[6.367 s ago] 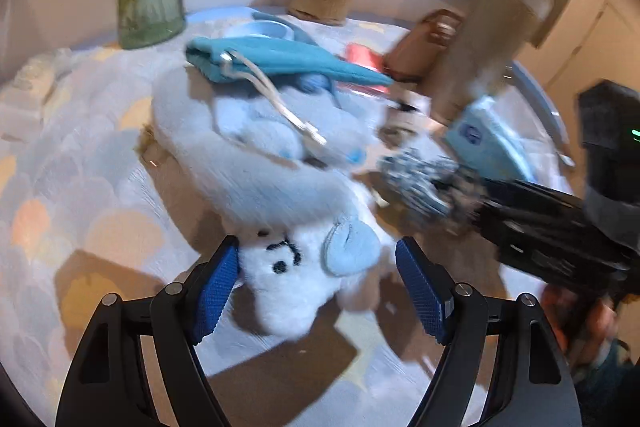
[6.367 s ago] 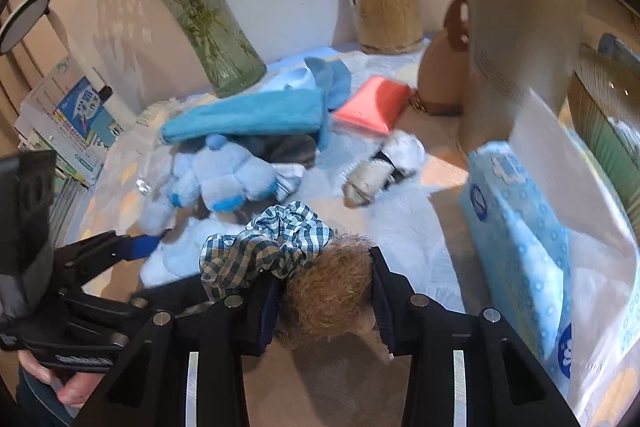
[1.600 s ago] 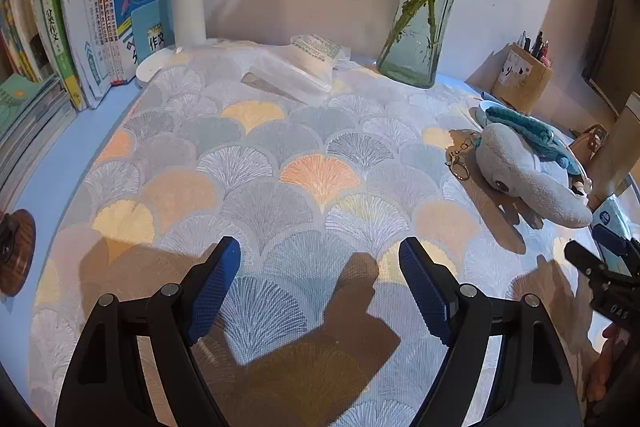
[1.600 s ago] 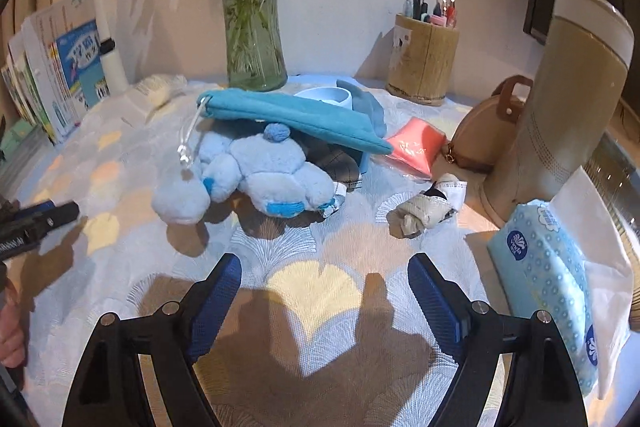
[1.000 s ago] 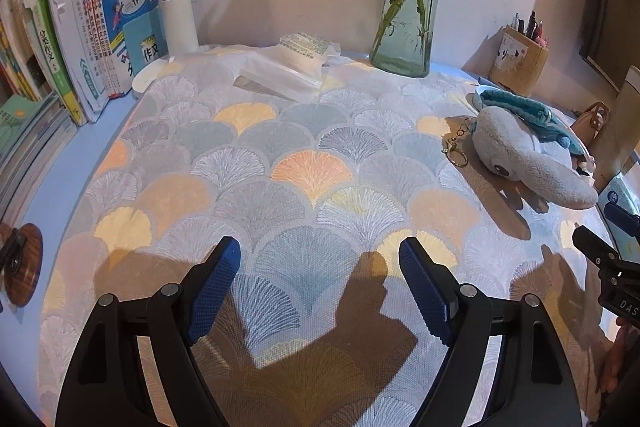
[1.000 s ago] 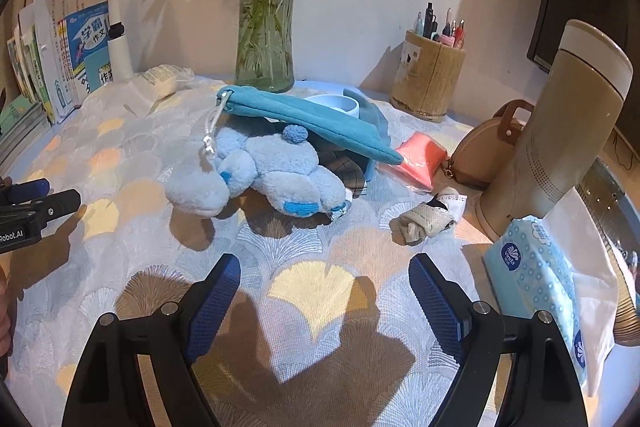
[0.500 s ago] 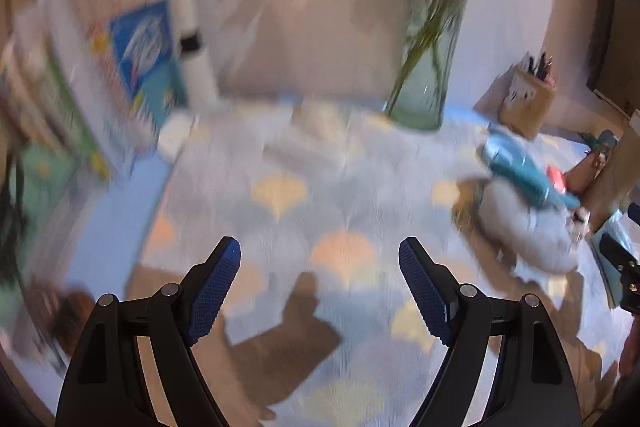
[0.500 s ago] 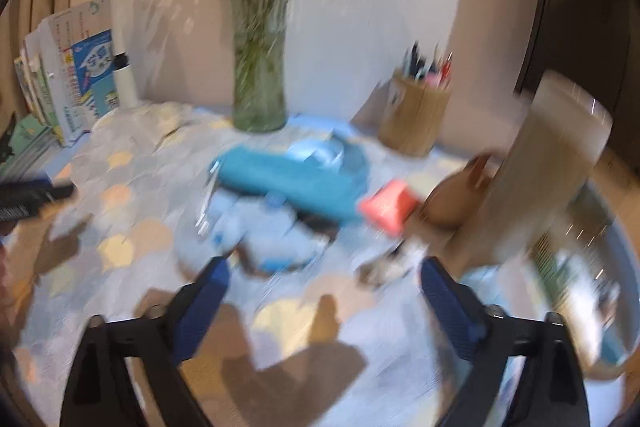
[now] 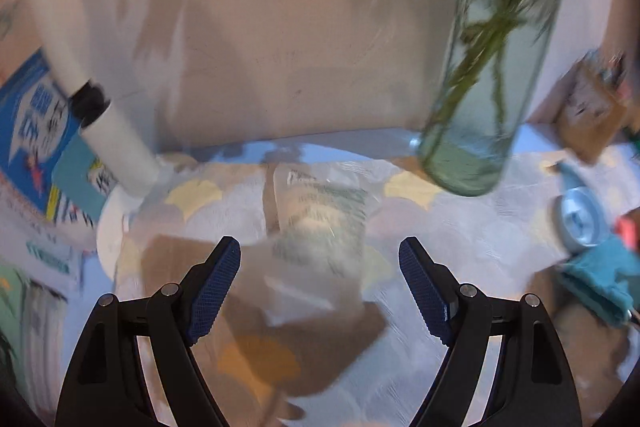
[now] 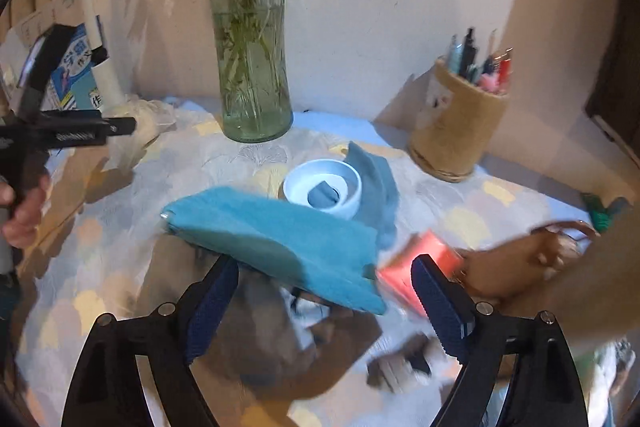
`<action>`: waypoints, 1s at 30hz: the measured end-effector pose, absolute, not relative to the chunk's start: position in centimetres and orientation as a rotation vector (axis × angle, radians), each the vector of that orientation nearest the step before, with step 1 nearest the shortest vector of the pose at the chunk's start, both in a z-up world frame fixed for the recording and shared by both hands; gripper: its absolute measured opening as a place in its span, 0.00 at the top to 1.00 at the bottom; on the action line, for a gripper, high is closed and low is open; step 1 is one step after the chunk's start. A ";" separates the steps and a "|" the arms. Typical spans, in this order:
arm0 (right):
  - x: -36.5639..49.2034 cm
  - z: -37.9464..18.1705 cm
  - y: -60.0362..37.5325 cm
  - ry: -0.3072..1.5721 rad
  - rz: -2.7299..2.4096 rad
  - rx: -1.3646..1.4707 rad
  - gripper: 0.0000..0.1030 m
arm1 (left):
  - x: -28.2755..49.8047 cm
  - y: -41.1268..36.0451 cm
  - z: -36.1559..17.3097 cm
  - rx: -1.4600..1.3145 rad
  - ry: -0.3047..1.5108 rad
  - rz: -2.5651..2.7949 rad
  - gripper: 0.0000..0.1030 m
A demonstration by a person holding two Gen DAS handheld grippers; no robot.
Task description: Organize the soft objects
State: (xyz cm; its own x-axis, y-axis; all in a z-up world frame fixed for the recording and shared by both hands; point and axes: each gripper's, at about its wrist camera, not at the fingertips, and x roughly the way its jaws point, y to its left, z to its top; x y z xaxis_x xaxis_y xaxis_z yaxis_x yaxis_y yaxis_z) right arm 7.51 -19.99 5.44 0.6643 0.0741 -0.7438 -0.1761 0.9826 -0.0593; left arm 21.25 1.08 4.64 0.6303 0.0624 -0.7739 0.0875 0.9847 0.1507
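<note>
A teal drawstring pouch lies mid-table, just past my right gripper. Its jaws are closing, and the pouch's near edge shows between the fingers without touching the pads. Whatever lies under the pouch is blurred. Behind it stand a white bowl holding a blue sock, a grey-blue cloth and a pink pouch. My left gripper is open above a clear plastic packet with green print, near the back left. It also shows in the right wrist view as the left gripper, held by a hand.
A glass vase with stems stands close at the right of the left gripper, also seen as the vase. A white lamp post and books are at the left. A pen holder and brown bag sit at the right.
Both grippers have moved toward the back of the table. The left one swung over to the plastic packet by the lamp and vase. The right one came up to the teal pouch.
</note>
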 end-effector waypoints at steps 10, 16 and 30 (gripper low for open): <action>10.6 2.9 -20.3 0.914 0.194 0.009 0.75 | 22.2 1.0 3.4 0.217 0.874 -0.025 0.63; 8.6 5.8 -22.0 0.795 0.158 0.081 0.86 | 17.6 0.7 7.3 0.236 0.780 -0.053 0.63; 0.8 11.5 -20.6 0.746 0.229 0.035 0.65 | 4.6 2.2 10.3 0.103 0.721 -0.139 0.63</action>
State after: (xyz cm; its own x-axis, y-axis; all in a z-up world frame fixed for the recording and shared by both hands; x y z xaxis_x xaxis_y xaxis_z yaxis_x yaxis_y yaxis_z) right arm 0.79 -20.62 11.48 0.7110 0.2187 -0.6684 -0.1940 0.9745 0.1124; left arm 4.64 2.19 10.26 0.7426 -0.0910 -0.6635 0.1621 0.9857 0.0462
